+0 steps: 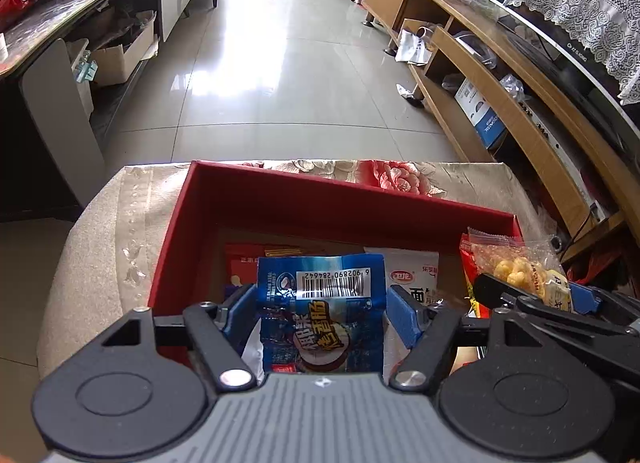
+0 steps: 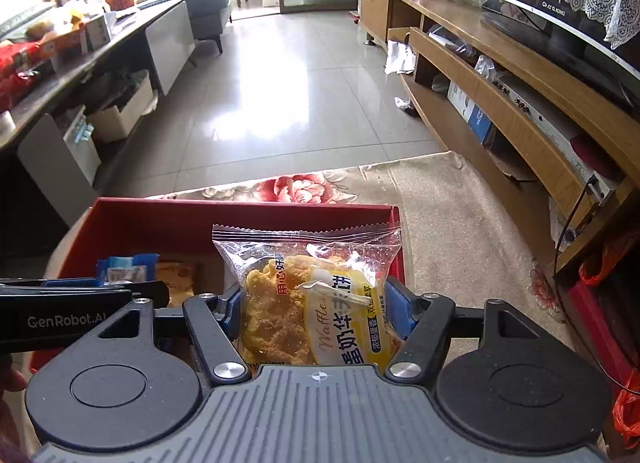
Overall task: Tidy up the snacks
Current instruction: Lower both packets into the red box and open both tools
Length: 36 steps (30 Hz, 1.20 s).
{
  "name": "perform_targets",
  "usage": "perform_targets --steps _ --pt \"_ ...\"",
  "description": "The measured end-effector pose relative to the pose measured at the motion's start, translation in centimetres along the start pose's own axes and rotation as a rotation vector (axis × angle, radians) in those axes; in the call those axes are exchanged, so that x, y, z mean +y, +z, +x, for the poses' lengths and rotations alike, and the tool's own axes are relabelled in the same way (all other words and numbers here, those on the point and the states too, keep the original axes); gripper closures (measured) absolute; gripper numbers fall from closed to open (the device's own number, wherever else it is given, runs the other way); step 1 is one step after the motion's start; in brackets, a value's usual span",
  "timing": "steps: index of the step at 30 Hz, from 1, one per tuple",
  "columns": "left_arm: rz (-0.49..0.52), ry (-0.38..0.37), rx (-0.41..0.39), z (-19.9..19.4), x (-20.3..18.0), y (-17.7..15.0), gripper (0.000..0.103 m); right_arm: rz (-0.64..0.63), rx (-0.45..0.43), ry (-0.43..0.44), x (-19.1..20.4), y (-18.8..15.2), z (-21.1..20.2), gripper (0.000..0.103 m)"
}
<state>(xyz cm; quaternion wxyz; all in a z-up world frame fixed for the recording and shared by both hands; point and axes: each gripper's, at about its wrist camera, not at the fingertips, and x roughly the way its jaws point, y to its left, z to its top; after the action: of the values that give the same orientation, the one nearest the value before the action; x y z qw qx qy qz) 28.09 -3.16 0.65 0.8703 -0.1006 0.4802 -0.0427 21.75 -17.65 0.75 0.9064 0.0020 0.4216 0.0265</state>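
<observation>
My left gripper (image 1: pixel 322 313) is shut on a blue snack packet (image 1: pixel 322 303) with a barcode, held upright over the open red box (image 1: pixel 280 199). My right gripper (image 2: pixel 314 309) is shut on a clear waffle packet (image 2: pixel 308 295) with a yellow label, held over the box's right end (image 2: pixel 240 215). The waffle packet also shows at the right of the left wrist view (image 1: pixel 516 267). The blue packet shows at the left of the right wrist view (image 2: pixel 126 265). A white packet (image 1: pixel 412 267) and a red packet (image 1: pixel 240 259) lie inside the box.
The box sits on a beige cloth-covered table (image 1: pixel 132 231) with a red flower print (image 2: pixel 300 187). A wooden TV stand (image 2: pixel 500 75) runs along the right, a dark counter (image 1: pixel 60 19) with boxes along the left. Tiled floor (image 1: pixel 280 75) lies beyond.
</observation>
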Motion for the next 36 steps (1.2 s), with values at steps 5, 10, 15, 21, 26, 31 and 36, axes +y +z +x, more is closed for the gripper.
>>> perform_targets --steps 5,10,15,21,26,31,36 --pt "0.014 0.023 -0.001 -0.3 0.0 0.0 0.037 0.023 -0.018 0.041 0.0 0.3 -0.9 0.02" --pt "0.0 0.031 -0.023 -0.9 0.1 0.0 0.037 0.067 -0.044 0.091 -0.3 0.6 -1.5 0.019" --pt "-0.007 0.025 -0.035 -1.3 0.4 0.1 0.034 0.12 -0.042 0.169 -0.5 0.9 -1.8 0.019" --pt "-0.017 0.045 -0.061 -2.0 0.8 0.0 0.034 0.178 -0.06 0.234 -0.6 0.9 -2.1 0.019" --pt "-0.014 0.049 -0.063 -2.2 1.0 -0.2 0.034 0.154 -0.078 0.198 -0.7 0.9 -2.4 0.019" --pt "0.008 0.057 -0.059 -2.2 0.5 -0.8 0.034 0.11 -0.073 0.111 -0.5 0.4 -2.5 0.019" --pt "0.038 0.081 -0.06 -2.5 0.1 -1.6 0.034 0.063 -0.062 0.049 0.1 -0.3 -2.9 0.018"
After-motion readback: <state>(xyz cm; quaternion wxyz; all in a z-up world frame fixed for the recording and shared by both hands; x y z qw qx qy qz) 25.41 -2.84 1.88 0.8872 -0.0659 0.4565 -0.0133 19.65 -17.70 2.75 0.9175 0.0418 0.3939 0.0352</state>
